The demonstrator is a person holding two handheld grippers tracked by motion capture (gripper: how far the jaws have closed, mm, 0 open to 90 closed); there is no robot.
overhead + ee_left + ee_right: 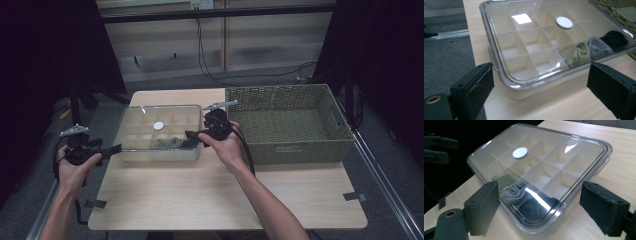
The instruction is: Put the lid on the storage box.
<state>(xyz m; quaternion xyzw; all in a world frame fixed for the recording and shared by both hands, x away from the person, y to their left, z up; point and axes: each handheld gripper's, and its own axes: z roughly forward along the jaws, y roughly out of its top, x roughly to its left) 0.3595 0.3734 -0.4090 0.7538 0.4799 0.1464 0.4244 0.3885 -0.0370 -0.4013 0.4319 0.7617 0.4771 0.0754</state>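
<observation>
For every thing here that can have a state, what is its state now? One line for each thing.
Compartment box: lid on, flat on the table.
Clear lid: closed over the box.
Rolled socks: inside the compartments at one end, under the lid.
Woven basket: upright, nothing seen inside.
Left claw: open, at a corner of the box, not gripping.
Right claw: open, at the opposite end, not gripping.

Bare forearms, no sleeves; black left hand-held gripper (114,148) and right hand-held gripper (192,136), grey three-cornered top plates, black trailing cables.
</observation>
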